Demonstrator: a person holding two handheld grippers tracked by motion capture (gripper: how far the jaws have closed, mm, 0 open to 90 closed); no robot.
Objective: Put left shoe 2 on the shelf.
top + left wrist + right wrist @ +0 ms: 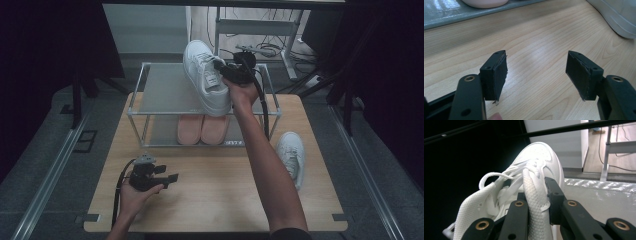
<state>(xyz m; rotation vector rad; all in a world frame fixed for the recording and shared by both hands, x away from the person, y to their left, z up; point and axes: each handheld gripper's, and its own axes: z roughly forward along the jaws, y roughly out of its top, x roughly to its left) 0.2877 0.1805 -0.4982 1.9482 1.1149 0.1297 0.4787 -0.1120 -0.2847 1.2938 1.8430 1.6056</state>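
1. We had the right gripper (226,70) clenched on the sneaker (205,75); in the right gripper view its jaws pinched the padded collar (534,202) between them, the toe pointing away beyond the jaw tips.
2. The sneaker hung over the top shelf of the rack (165,90), heel end toward the jaws. Whether its sole touched the shelf, we could not tell.
3. We judged the shoe light but bulky. The collar was soft mesh and foam, so it squashed under the pads and let the shoe swing from that one point.
4. The sole looked stiff and the upper smooth; a grip across the smooth side would likely have slipped, so the collar seemed the better hold, and the tongue or laces too loose.
5. Our left gripper (167,176) lay low over the surface (210,200), jaws released and wide apart with bare wood between them.
6. A second white sneaker (291,156) lay on the surface, off beyond the left jaws' far side, and a pink pair (202,129) sat on the lower shelf.
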